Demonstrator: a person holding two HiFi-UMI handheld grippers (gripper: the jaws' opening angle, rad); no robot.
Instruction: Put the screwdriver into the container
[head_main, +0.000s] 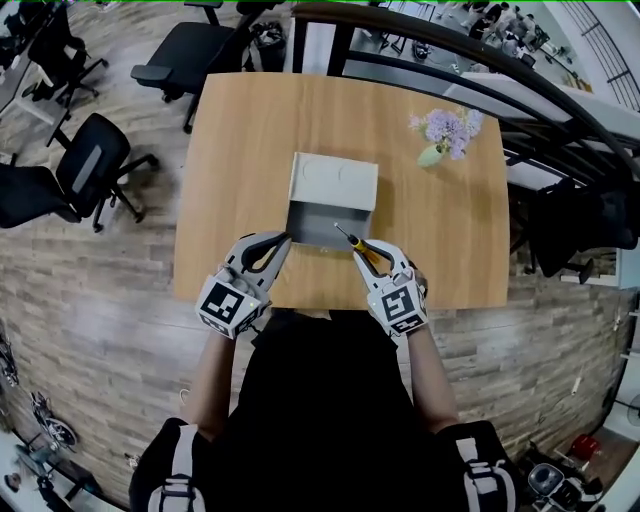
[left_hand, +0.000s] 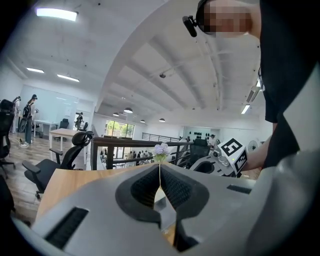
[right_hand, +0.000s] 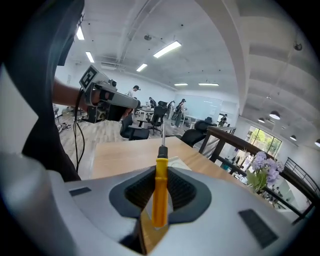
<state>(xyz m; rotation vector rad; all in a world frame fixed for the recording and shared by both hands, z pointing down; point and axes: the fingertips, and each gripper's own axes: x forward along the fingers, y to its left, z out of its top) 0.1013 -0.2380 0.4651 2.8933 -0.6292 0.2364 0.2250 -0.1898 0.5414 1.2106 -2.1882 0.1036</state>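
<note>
Grips the screwdriver by its yellow handle in the right claw, pads partly closed around it, tip over the near wall of the open container on the bench. Holds the left claw shut and empty by the container's near left corner. Might snag the shaft on that wall, or drop short onto the bench if released early. Cannot tell whether the left claw touches the container.

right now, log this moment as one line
right gripper: shut on screwdriver | left gripper: shut, empty | screwdriver: tip over open container, not released
</note>
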